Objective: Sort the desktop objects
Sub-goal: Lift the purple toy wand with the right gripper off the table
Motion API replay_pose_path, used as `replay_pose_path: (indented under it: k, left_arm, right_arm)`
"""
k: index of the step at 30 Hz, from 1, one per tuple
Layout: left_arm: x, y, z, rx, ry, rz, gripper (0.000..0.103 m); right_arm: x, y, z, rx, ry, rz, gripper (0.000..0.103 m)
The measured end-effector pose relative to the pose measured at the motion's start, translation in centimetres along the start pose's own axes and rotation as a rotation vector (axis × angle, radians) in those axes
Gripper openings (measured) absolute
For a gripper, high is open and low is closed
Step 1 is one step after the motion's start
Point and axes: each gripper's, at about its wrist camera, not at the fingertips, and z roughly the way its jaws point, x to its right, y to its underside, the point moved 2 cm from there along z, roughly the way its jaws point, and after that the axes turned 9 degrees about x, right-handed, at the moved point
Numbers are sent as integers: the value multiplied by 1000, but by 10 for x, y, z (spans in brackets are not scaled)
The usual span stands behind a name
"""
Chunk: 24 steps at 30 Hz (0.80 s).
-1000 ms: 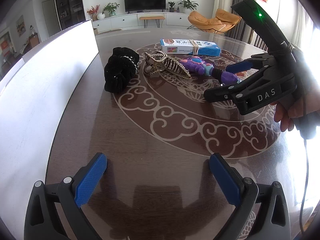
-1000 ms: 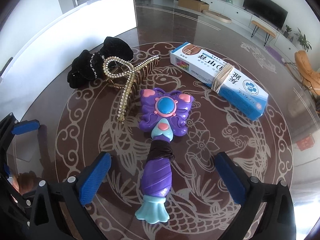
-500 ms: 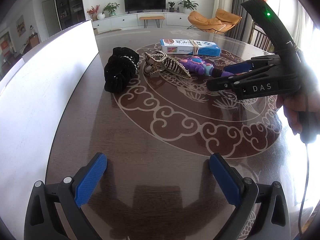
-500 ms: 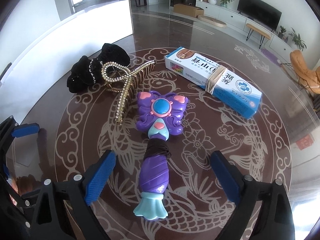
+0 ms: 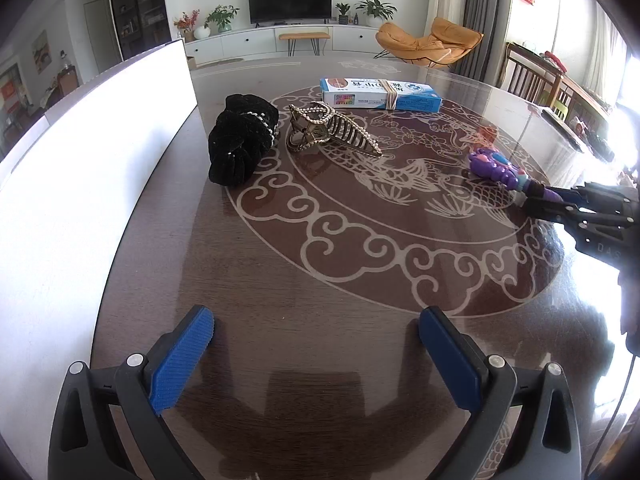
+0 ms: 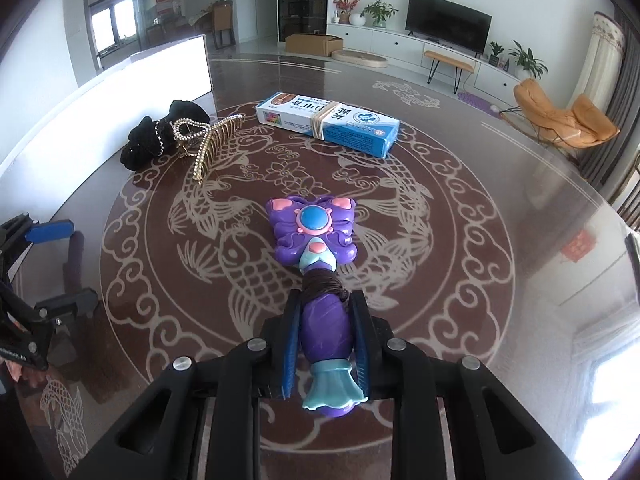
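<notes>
right gripper (image 6: 325,334) jaws clamped on toy wand (image 6: 316,256) handle; left gripper (image 5: 316,364) jaws spread, idle; lift level, wand possibly off tabletop (image 6: 460,240)

Both wrist views low over table (image 5: 320,280), sharing toothpaste box (image 6: 328,124).
</notes>
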Motion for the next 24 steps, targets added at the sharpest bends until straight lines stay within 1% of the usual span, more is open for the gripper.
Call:
replay_pose_path:
  k: [3, 7, 9, 10, 11, 12, 13, 17, 24]
  left_arm:
    - [0, 0, 0, 0, 0, 0, 103]
    - [0, 0, 0, 0, 0, 0, 103]
    - [0, 0, 0, 0, 0, 0, 103]
    - [0, 0, 0, 0, 0, 0, 103]
    - [0, 0, 0, 0, 0, 0, 103]
    - [0, 0, 0, 0, 0, 0, 103]
    - [0, 0, 0, 0, 0, 0, 103]
    - [0, 0, 0, 0, 0, 0, 103]
    - [0, 0, 0, 0, 0, 0, 103]
  right_arm:
    - [11, 17, -20, 16, 27, 20, 24]
    - [17, 38, -42, 32, 82, -1, 24]
    - [18, 45, -49, 38, 92, 1, 27]
    - [19, 45, -49, 42, 101, 2, 35]
    - [21, 45, -50, 45, 116, 3, 47]
    - [22, 45, -50, 44, 127, 8, 53]
    - [23, 45, -50, 42, 124, 15, 62]
    - [25, 47, -53, 40, 112, 15, 65]
    - [27, 48, -49, 34, 123, 30, 72]
